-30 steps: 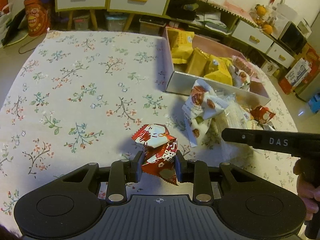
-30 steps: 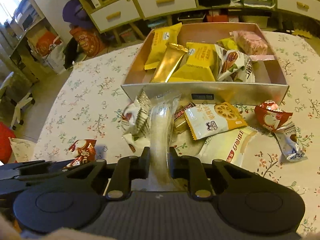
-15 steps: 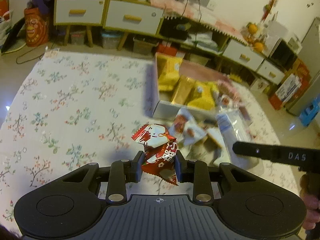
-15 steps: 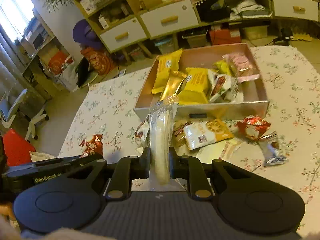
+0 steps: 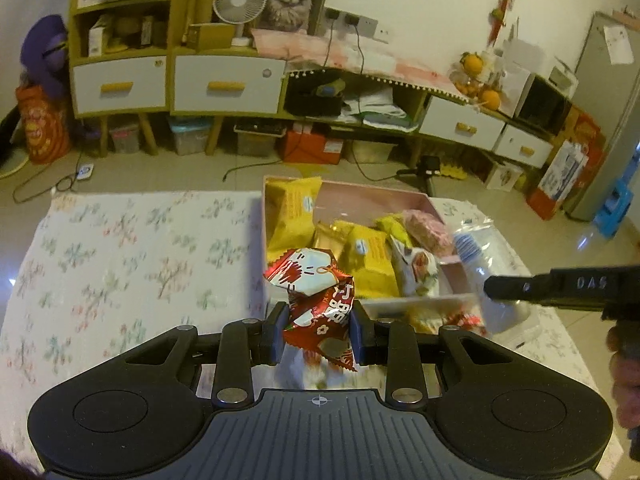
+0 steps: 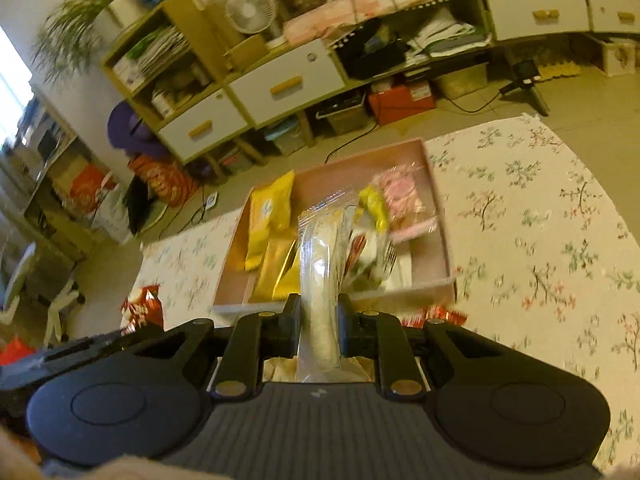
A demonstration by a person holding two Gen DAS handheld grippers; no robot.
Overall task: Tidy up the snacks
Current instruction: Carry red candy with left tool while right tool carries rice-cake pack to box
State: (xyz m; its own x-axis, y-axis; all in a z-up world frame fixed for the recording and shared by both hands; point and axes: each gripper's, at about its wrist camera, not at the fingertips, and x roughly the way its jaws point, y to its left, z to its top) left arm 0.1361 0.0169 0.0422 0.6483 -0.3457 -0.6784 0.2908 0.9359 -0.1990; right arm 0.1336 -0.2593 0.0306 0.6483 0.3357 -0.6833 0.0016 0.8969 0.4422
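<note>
1. My left gripper (image 5: 319, 334) has its jaws closed on a red snack pack (image 5: 316, 300). The pack is crinkly, with a white picture on its top part, and it sticks up out of the jaws.
2. My right gripper (image 6: 319, 320) has its jaws squeezed tight on a long clear snack pack (image 6: 322, 276) with a pale stick inside. The pack stands up between the jaws.
3. Both packs are up in the air, in front of the pink box (image 6: 434, 208).
4. The box sits on the surface, which has a flowery cloth (image 6: 532, 216) on it. The box is open at the top.
5. Inside the box I see yellow packs (image 5: 294, 212), a gold pack (image 6: 278, 272), a pink pack (image 6: 402, 196) and a white pack with red on it (image 5: 416, 272). They lie in a loose pile, touching each other.
6. A few more snacks lie on the cloth just in front of the box, but they look blurry to me.
7. In the left view, the right gripper comes in from the right edge, with a hand (image 5: 626, 376) holding it.
8. Behind the surface are white drawers (image 5: 228, 86), shelves and a small fan (image 5: 239, 0).
</note>
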